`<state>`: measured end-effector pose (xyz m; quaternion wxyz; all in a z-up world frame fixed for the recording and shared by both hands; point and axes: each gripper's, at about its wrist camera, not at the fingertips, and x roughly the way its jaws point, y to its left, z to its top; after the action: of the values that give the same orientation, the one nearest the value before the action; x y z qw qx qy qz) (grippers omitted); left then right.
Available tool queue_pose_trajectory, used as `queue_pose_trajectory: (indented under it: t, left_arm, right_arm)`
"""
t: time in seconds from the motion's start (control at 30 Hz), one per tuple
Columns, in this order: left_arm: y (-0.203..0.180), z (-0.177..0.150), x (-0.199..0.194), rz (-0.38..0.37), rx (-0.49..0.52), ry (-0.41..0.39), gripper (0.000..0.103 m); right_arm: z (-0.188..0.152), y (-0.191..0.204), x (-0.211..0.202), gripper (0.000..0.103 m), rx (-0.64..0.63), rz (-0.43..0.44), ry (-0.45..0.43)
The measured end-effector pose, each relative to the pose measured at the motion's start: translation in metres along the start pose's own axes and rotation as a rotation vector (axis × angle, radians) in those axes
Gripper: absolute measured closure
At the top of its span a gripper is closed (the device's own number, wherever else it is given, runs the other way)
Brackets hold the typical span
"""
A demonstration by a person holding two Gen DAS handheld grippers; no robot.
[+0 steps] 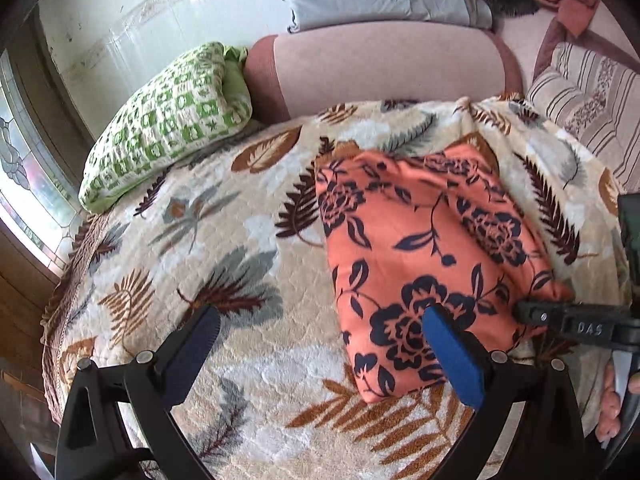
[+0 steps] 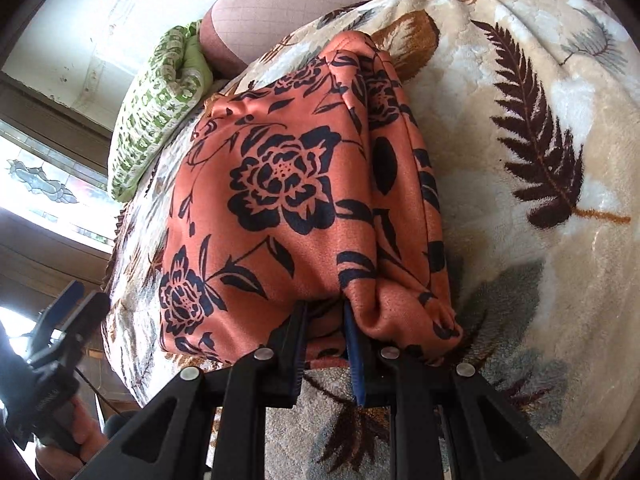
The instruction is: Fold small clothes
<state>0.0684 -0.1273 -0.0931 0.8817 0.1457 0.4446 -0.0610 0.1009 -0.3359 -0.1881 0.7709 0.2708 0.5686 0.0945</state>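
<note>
Fingers [image 2: 352, 332] of right gripper [image 2: 326, 354] clamped orange garment [image 2: 280, 208] at 6 o'clock; left gripper [image 1: 320, 356] fingers wide apart, empty. Fold nearly done; needed letting go next.

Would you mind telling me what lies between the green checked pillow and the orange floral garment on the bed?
Only bare leaf-print blanket lies between the green checked pillow and the orange floral garment; the left wrist view shows it best.

Domestic bedroom. Evidence: a bed covered by a leaf-patterned blanket [image 1: 248, 240], a green-and-white checked pillow [image 1: 168, 120], a pink bolster [image 1: 384, 68], a striped cushion [image 1: 592, 104], and a leaded decorative window [image 1: 28, 176] beside the bed.
</note>
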Motion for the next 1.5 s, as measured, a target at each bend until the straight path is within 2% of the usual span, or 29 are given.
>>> queue_pose_trajectory:
  t: [0.23, 0.6, 0.77, 0.8, 0.87, 0.9, 0.93, 0.97, 1.0, 1.03, 1.1, 1.17, 1.23, 1.4, 1.5]
  left_arm:
    - [0.002, 0.012, 0.006, -0.028, 0.005, -0.038, 0.002]
    - [0.002, 0.021, 0.035, -0.071, -0.002, -0.051, 0.002]
    - [0.019, 0.025, 0.061, -0.147, -0.075, -0.051, 0.002]
    - [0.026, 0.024, 0.068, -0.173, -0.1, -0.05, 0.002]
    - [0.039, 0.025, 0.083, -0.227, -0.139, -0.024, 0.002]
    - [0.045, 0.026, 0.09, -0.25, -0.154, -0.002, 0.002]
    - [0.051, 0.029, 0.097, -0.284, -0.169, 0.021, 0.002]
    - [0.055, 0.032, 0.102, -0.318, -0.185, 0.028, 0.002]
    - [0.06, 0.034, 0.107, -0.35, -0.199, 0.032, 0.002]
    - [0.064, 0.036, 0.112, -0.365, -0.209, 0.036, 0.002]
    - [0.067, 0.039, 0.121, -0.391, -0.2, 0.053, 0.002]
    - [0.067, 0.039, 0.133, -0.463, -0.188, 0.086, 0.002]
    - [0.067, 0.038, 0.143, -0.497, -0.188, 0.125, 0.002]
    - [0.07, 0.036, 0.161, -0.592, -0.223, 0.194, 0.002]
    - [0.07, 0.036, 0.171, -0.696, -0.254, 0.252, 0.002]
  right_arm:
    - [0.006, -0.009, 0.002, 0.081, 0.025, 0.047, 0.025]
    - [0.004, -0.006, 0.001, 0.081, 0.009, 0.04, 0.024]
    - [0.002, 0.005, -0.011, 0.081, -0.037, 0.034, 0.008]
    - [0.003, 0.007, -0.018, 0.08, -0.045, 0.067, 0.0]
    - [0.009, 0.004, -0.042, 0.079, -0.038, 0.214, -0.073]
    - [0.012, -0.001, -0.05, 0.075, -0.015, 0.239, -0.112]
    - [0.019, -0.011, -0.061, 0.05, 0.027, 0.235, -0.179]
    - [0.024, -0.018, -0.067, 0.009, 0.053, 0.205, -0.226]
    - [0.03, -0.024, -0.072, 0.004, 0.076, 0.172, -0.275]
    - [0.039, -0.033, -0.072, 0.004, 0.106, 0.162, -0.288]
    - [0.054, -0.046, -0.063, 0.004, 0.154, 0.206, -0.26]
    - [0.068, -0.057, -0.047, 0.005, 0.177, 0.177, -0.211]
    - [0.08, -0.065, -0.029, 0.005, 0.195, 0.147, -0.154]
    - [0.099, -0.076, 0.006, 0.005, 0.198, 0.188, -0.045]
    - [0.101, -0.075, 0.012, 0.004, 0.186, 0.233, -0.029]
